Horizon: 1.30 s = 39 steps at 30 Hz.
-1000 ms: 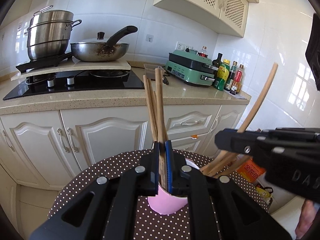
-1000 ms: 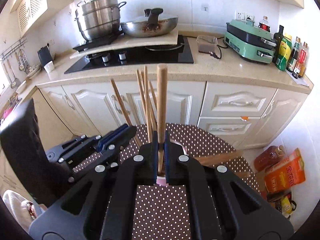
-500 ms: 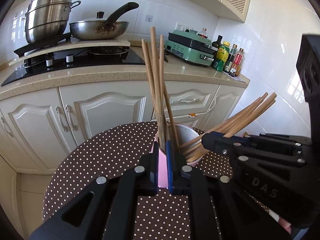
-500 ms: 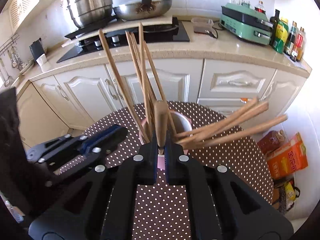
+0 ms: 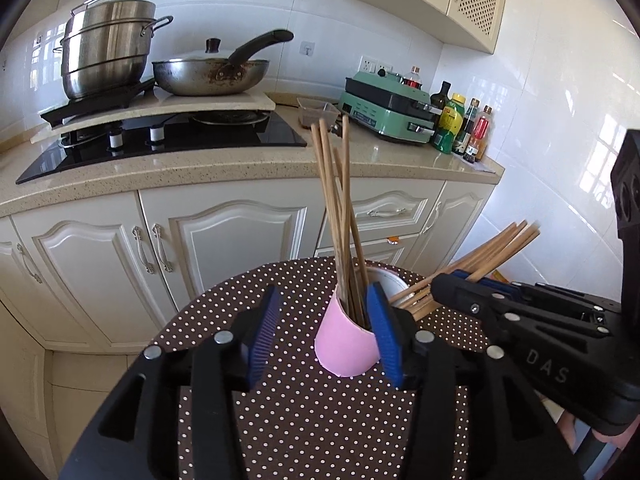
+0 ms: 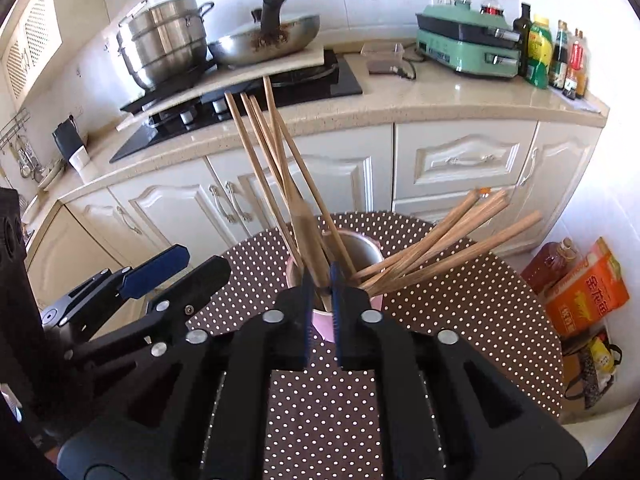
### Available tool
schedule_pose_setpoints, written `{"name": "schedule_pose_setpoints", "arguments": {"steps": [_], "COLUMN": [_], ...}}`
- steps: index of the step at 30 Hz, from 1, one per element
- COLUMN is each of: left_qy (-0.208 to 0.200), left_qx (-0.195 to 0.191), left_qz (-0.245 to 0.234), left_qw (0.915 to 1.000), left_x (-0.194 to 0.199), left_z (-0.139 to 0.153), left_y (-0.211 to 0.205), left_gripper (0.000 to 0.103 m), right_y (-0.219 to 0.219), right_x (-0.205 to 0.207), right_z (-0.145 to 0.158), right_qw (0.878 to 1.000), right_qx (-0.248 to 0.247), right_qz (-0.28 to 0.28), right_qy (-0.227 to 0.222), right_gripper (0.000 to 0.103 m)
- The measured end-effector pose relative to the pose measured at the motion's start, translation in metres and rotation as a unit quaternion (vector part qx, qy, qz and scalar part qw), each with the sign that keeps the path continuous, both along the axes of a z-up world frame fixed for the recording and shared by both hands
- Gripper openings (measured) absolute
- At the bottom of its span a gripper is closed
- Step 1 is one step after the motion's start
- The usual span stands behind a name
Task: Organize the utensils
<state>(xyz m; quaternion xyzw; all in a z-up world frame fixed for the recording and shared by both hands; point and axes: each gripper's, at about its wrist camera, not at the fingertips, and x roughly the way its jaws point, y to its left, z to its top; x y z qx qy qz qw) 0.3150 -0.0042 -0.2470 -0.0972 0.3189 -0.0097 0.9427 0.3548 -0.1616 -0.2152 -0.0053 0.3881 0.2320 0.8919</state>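
A round bench (image 5: 304,420) covered in a brown cloth with white dots is carrying a pink cup (image 5: 347,340), which is standing upright near the middle of it. Wooden chopsticks (image 5: 340,216) are standing in the cup, one cluster rising nearly straight up and another bundle (image 6: 448,248) fanning low toward the right over the rim.

The left tongs (image 5: 324,332) are gaping wide, their blue pads sitting on either side of the cup's left half, and nothing is being pinched between them. The right tongs (image 6: 321,300) are standing narrow just at the near rim of the cup, with a thick wooden stick (image 6: 308,248) running down between the pads; whether the pads are actually pressing on it cannot be told.

Behind the bench, cream cabinets (image 5: 224,240) are running under a speckled stone worktop (image 5: 224,168). On it a black hob (image 5: 168,140) is sitting beneath a raised slab bearing a steel steamer pot (image 5: 108,48) and a lidded frying pan (image 5: 212,74). Farther right a green grill appliance (image 5: 386,110) and a row of sauce bottles (image 5: 464,128) are lining the white tiled wall (image 5: 560,120). Orange packets (image 6: 584,288) are lying on the floor at the right.
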Motion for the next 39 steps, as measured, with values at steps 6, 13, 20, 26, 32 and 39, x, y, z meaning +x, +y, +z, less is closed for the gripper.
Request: {"name": "schedule_pose_setpoints", "arguments": {"steps": [6,13,20,26,32,39], "left_qy": [-0.025,-0.065,-0.111,-0.151,-0.169,-0.185], "left_qx": [0.014,0.043,0.049,0.058,0.054,0.076], "left_qz": [-0.007,-0.016,-0.013,-0.017,-0.014,0.005], "left_qw": [0.9996,0.9968,0.9925,0.9867,0.9841,0.9798], "left_x": [-0.021,-0.059,-0.100,-0.136,-0.162,-0.189], "left_z": [0.031,0.076,0.124,0.160,0.188,0.207], "left_y": [0.006,0.006,0.005,-0.004,-0.013,-0.034], "left_gripper": [0.056,0.062,0.066,0.070,0.070,0.072], "right_y": [-0.009,-0.018,-0.023,-0.028,-0.040,-0.056], "right_x": [-0.026,-0.076,-0.130,-0.168,-0.193,-0.205], "right_z": [0.033,0.084,0.130,0.159,0.178,0.188], "right_qw": [0.999,0.995,0.988,0.983,0.979,0.978], "right_qx": [0.018,0.030,0.026,0.018,0.014,0.020], "right_qz": [-0.018,-0.033,-0.045,-0.049,-0.046,-0.019], "right_qy": [-0.034,-0.088,-0.143,-0.177,-0.199,-0.208], "right_gripper": [0.044,0.051,0.060,0.067,0.073,0.075]}}
